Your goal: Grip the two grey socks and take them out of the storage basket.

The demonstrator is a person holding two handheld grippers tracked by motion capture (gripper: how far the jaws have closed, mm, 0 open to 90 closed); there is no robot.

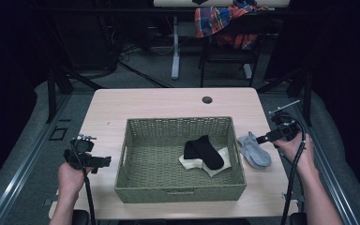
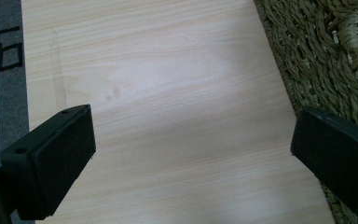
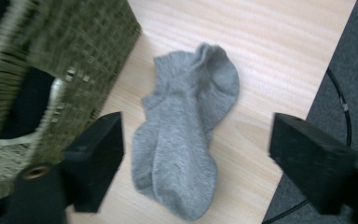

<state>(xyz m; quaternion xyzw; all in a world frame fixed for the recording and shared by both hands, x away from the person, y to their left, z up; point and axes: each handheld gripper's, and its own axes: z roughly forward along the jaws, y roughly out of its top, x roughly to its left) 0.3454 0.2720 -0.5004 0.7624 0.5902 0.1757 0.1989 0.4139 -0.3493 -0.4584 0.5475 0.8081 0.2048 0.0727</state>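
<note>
From the high view I see my right gripper (image 1: 261, 138) beside the grey socks (image 1: 254, 150), which lie on the table (image 1: 168, 101) just outside the woven basket (image 1: 180, 192); black socks (image 1: 204, 151) and a white pair (image 1: 215, 164) lie inside. My left gripper (image 1: 104, 161) hovers left of the basket.

In the left gripper view, my jaws are spread wide over bare wood beside the basket wall (image 2: 303, 51).

In the right gripper view, my jaws are released, the grey socks (image 3: 182, 135) lying between them, untouched.

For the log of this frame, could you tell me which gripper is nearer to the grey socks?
Right. The right gripper hovers open directly over the grey socks, right of the woven basket; the left gripper sits across the basket, by its left wall.
</note>
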